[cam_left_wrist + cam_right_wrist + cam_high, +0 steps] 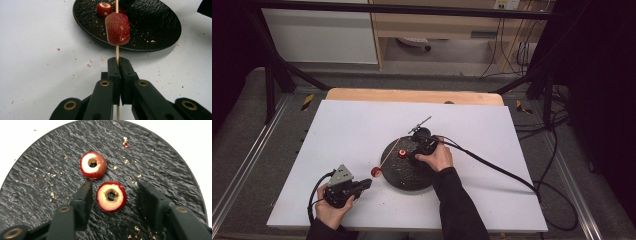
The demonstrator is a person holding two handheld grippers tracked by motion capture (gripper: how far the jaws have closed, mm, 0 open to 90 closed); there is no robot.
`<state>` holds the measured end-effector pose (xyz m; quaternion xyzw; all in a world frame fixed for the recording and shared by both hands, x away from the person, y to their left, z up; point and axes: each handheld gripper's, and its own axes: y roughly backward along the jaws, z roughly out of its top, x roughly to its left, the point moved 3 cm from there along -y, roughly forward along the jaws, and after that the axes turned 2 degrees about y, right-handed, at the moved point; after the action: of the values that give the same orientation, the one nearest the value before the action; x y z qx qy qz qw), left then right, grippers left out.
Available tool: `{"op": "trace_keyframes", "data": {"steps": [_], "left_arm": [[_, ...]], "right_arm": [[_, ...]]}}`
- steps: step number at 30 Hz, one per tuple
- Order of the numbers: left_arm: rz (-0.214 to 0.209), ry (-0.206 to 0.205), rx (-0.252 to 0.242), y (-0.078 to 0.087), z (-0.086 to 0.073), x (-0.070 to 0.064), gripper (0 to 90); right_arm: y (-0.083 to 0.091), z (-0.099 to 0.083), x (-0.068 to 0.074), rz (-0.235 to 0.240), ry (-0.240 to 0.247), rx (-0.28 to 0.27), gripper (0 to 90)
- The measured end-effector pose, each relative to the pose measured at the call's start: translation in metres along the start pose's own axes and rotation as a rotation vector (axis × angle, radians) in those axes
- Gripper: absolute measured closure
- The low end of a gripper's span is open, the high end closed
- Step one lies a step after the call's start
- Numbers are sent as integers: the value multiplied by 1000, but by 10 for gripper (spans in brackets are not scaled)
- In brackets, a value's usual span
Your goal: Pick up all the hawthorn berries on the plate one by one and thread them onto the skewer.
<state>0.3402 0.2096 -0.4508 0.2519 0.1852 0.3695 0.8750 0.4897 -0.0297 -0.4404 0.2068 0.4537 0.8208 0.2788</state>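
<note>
Two grippers: I'm working one in each hand over the white table (362,130).
Left gripper (117,65): I'm clamping its jaws tight on the wooden skewer (117,51), low on the stick, just off the near-left edge of the black plate (160,27).
Skewer: it's running from my left jaws up and across the plate rim, slanting toward the plate's middle in the high view.
Threaded strawberry piece (117,29): it's sitting on the skewer just above my left jaws, hanging over the plate's edge.
Right gripper (113,195): I'm holding its jaws wide, one on each side of a strawberry slice (111,197), neither jaw touching it.
Strawberry slice: it's lying flat on the plate, cut face up, with a hole through its centre.
Second strawberry slice (93,165): it's lying just beyond the first, nearly touching, also holed.
Crumbs: they're scattering over the plate and the table.
</note>
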Motion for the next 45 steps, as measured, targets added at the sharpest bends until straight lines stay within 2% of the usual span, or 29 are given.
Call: {"op": "trace_keyframes", "data": {"steps": [6, 9, 12, 15, 20, 29, 37, 45], "left_arm": [[-2, 2, -2, 0, 0, 1, 880], [-3, 6, -7, 0, 1, 1, 880], [3, 1, -7, 0, 1, 0, 880], [0, -2, -11, 0, 1, 0, 880], [2, -5, -9, 0, 1, -1, 880], [2, -5, -16, 1, 2, -1, 880], [-1, -4, -16, 0, 2, -2, 880], [0, -7, -19, -1, 2, -3, 880]], "right_arm": [[-6, 0, -2, 34, -6, 34, 600], [-6, 1, -1, 52, -19, 42, 603], [-5, 1, -2, 45, -31, 60, 605], [-2, 0, -1, 42, -29, 49, 606], [8, 1, 5, 54, -59, -2, 607], [32, 2, 10, 38, -94, -93, 608], [48, -5, 12, 71, -118, -173, 608], [57, -16, 13, 94, -167, -274, 609]]}}
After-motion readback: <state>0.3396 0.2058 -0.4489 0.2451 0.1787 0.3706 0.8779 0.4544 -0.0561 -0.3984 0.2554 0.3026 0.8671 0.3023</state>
